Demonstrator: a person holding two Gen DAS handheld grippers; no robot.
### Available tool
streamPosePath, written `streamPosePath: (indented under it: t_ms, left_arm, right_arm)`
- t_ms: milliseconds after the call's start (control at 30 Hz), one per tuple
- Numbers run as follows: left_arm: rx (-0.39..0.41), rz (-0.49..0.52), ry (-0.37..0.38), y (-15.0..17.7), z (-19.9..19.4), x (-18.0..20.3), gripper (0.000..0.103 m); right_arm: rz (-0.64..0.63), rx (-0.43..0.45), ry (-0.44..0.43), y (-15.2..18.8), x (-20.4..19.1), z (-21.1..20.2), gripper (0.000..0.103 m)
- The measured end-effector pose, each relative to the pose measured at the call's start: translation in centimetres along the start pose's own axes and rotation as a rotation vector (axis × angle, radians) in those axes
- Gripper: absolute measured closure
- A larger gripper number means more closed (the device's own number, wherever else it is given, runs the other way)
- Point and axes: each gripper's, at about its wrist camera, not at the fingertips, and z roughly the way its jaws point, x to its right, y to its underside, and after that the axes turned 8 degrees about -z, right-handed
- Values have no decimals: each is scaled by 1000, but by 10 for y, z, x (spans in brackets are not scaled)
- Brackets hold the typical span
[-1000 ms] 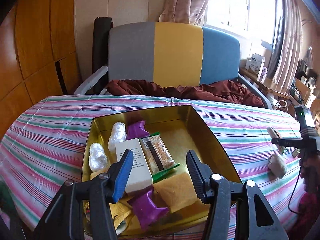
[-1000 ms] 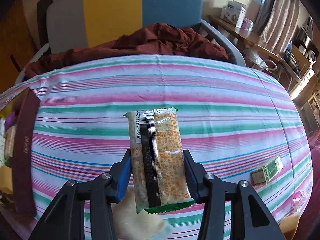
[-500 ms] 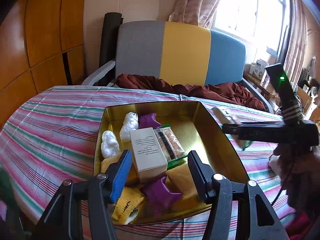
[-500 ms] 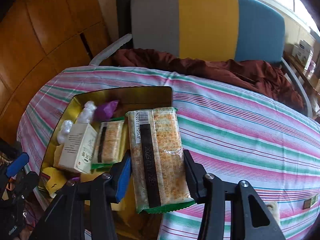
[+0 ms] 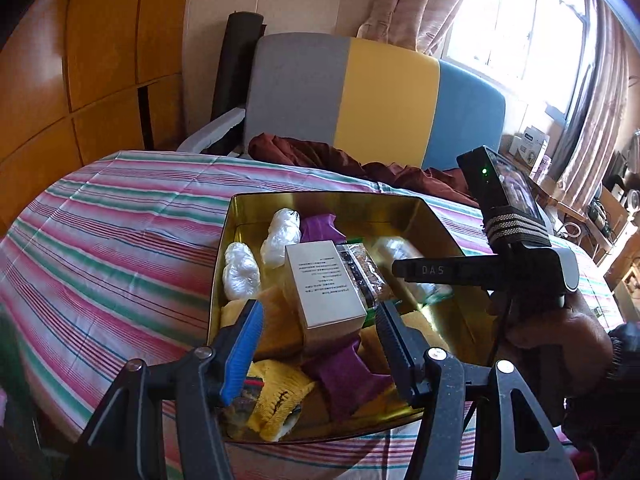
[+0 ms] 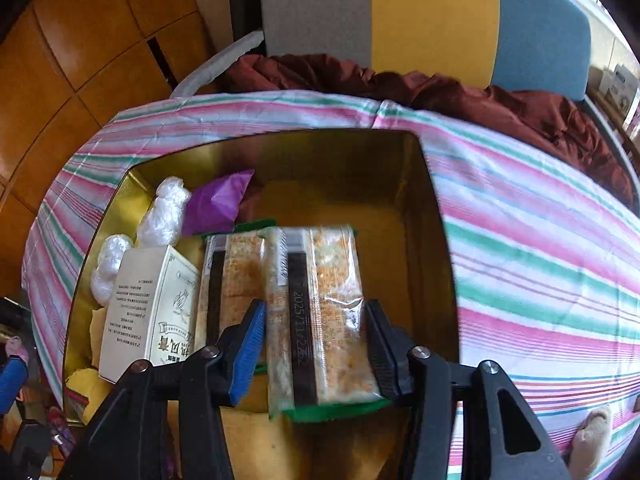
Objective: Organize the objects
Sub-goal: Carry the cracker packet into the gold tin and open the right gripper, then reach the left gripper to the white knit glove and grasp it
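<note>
A gold tin box (image 5: 440, 224) (image 6: 436, 216) sits on the striped tablecloth. It holds a white carton (image 5: 324, 284) (image 6: 148, 308), a cracker packet (image 5: 360, 272) (image 6: 232, 280), purple pouches (image 5: 344, 372) (image 6: 216, 200), white plastic bundles (image 5: 240, 268) and yellow cloth (image 5: 280, 396). My right gripper (image 6: 316, 328) is shut on a second cracker packet (image 6: 320, 312) and holds it over the box, beside the first packet. It also shows in the left wrist view (image 5: 420, 272), blurred. My left gripper (image 5: 316, 336) is open and empty at the box's near edge.
The striped tablecloth (image 5: 120, 248) (image 6: 540, 260) covers the table. A grey, yellow and blue chair (image 5: 372, 96) with a maroon cloth (image 6: 440, 88) stands behind. Wooden panels (image 5: 80, 60) are at the left. A small beige object (image 6: 592, 436) lies at the table's right.
My right gripper has carried the cracker packet left from over the table to low over the box, next to the first packet. My left gripper has stayed open near the box.
</note>
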Motion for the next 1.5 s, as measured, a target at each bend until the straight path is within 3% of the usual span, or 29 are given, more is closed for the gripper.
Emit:
streamPosePath:
  t_ms: [200, 500, 800, 1033, 1333, 1500]
  left_arm:
    - [-2, -1, -4, 2, 2, 0, 43]
    - [-1, 17, 3, 4, -2, 7, 41]
    - [2, 69, 52, 4, -7, 30, 40]
    - [-18, 149, 132, 5, -5, 71, 40]
    - [-100, 312, 299, 23, 6, 158, 40]
    - [-173, 455, 369, 49, 24, 220, 40]
  right_arm:
    - [-27, 26, -5, 6, -8, -4, 53]
    - [-40, 119, 5, 15, -7, -42, 53]
    - [57, 172, 76, 43, 55, -96, 53]
    - [287, 215, 202, 92, 161, -149, 53]
    - [779, 310, 417, 189, 309, -206, 52]
    - [1028, 347, 438, 247, 354, -209, 52]
